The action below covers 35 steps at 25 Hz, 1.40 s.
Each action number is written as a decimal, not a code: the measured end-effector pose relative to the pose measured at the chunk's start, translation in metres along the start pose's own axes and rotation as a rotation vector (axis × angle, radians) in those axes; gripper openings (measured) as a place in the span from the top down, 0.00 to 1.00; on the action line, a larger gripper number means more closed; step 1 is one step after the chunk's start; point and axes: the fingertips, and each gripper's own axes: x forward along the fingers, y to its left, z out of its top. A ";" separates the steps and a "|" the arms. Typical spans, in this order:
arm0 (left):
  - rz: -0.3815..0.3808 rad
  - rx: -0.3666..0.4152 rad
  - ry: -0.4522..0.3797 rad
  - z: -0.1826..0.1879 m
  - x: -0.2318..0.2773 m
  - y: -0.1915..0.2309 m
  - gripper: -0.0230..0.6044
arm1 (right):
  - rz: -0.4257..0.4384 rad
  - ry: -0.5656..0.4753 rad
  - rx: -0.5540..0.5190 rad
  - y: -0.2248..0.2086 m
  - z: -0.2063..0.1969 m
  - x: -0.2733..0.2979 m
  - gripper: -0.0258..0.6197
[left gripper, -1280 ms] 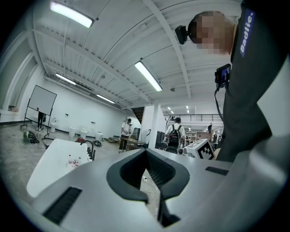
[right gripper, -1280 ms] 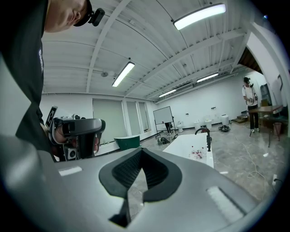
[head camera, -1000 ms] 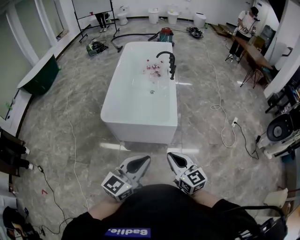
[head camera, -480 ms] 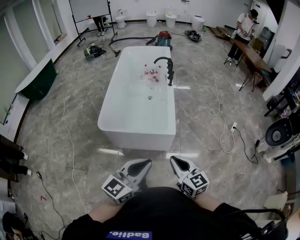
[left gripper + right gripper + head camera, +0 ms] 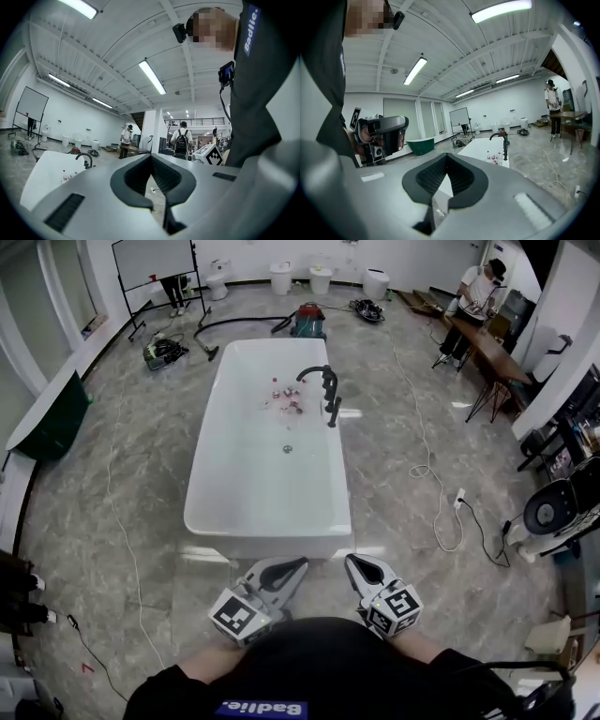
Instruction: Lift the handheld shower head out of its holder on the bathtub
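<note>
The white bathtub (image 5: 267,529) stands lengthwise ahead, its near end just beyond both grippers. A black floor-mounted faucet (image 5: 322,381) rises at the tub's right rim, far along it, with the black handheld shower head (image 5: 334,412) hanging in its holder. The faucet (image 5: 86,160) looks small in the left gripper view. In the right gripper view the faucet (image 5: 503,141) stands past the tub (image 5: 480,148). My left gripper (image 5: 298,564) and right gripper (image 5: 352,562) are held level by my waist, both shut and empty, far short of the faucet. In the gripper views the left gripper (image 5: 151,156) and the right gripper (image 5: 446,155) show their pads meeting.
Small bottles (image 5: 285,399) lie in the tub near the faucet. A white cable (image 5: 429,471) snakes over the floor right of the tub. A red vacuum (image 5: 307,320) sits beyond it, a green tub (image 5: 54,418) at left. A person (image 5: 477,289) stands at a table far right.
I have walked toward the tub, and its near end now lies right in front of both grippers. Both grippers keep their pose at my waist and stay shut.
</note>
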 end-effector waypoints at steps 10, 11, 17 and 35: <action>-0.001 0.010 0.012 0.023 0.015 0.139 0.97 | -0.062 -0.002 -0.013 -0.029 0.038 0.117 0.97; -0.004 0.008 0.012 0.025 0.015 0.150 0.97 | -0.070 -0.002 -0.012 -0.031 0.042 0.127 0.97; -0.059 -0.011 0.005 0.034 0.015 0.201 0.97 | -0.160 -0.031 -0.026 -0.055 0.069 0.175 0.97; -0.013 -0.004 -0.007 0.041 0.055 0.242 0.97 | -0.173 -0.058 -0.022 -0.145 0.090 0.223 0.96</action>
